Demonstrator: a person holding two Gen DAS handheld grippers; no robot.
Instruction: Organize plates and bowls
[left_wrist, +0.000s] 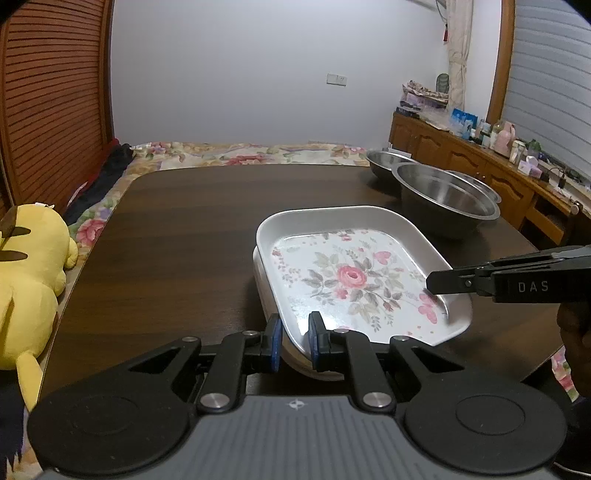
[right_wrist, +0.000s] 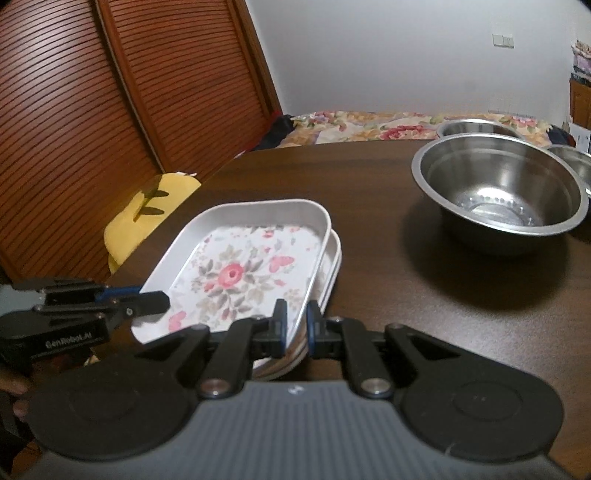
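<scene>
A white floral plate (left_wrist: 354, 273) lies on top of another plate (left_wrist: 264, 291) on the dark table (left_wrist: 184, 229). My left gripper (left_wrist: 295, 336) is shut on the floral plate's near left rim. My right gripper (right_wrist: 295, 325) is shut on the same plate's right rim (right_wrist: 314, 280); it enters the left wrist view from the right (left_wrist: 436, 284). The floral plate (right_wrist: 236, 266) sits a little askew over the lower plate (right_wrist: 330, 269). Steel bowls (left_wrist: 447, 199) (right_wrist: 498, 188) stand at the back right of the table, one large in front and others behind.
A yellow plush toy (left_wrist: 29, 280) lies off the table's left edge, on a floral bedspread (left_wrist: 240, 153). A wooden louvred door (right_wrist: 92, 129) is at the left. A cluttered wooden sideboard (left_wrist: 480, 155) runs along the right wall.
</scene>
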